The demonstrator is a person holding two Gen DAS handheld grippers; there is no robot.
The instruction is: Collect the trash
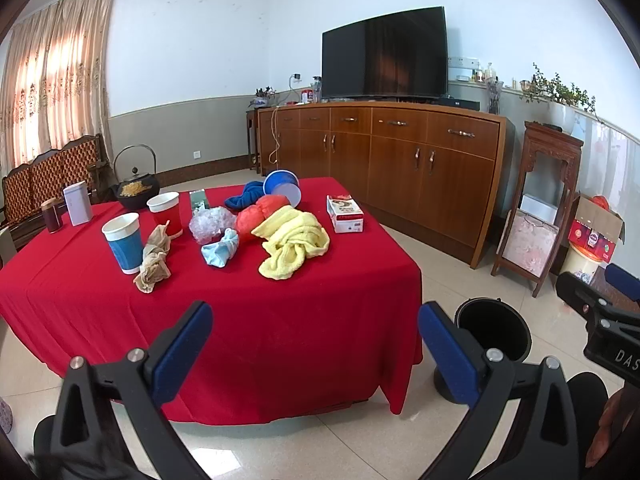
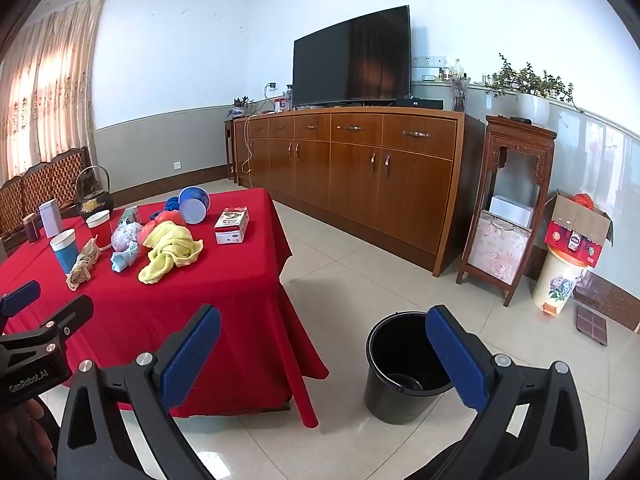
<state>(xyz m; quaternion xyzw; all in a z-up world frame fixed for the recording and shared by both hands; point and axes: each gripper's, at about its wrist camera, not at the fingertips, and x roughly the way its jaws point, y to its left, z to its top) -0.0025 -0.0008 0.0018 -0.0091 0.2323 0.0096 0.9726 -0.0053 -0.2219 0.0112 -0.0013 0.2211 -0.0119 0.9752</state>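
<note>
Both the left tongs (image 1: 316, 344) and right tongs (image 2: 324, 354) are held wide open and empty. Cups, cloths and crumpled wrappers are scattered on the red counter (image 1: 120, 300), and a black bucket (image 2: 400, 380) is set on the floor to its right.

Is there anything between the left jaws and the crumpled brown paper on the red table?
Nothing visible. Only bare red tablecloth lies between the open left gripper and the crumpled brown paper. The blue cup stands close beside the paper, on its left.
</note>
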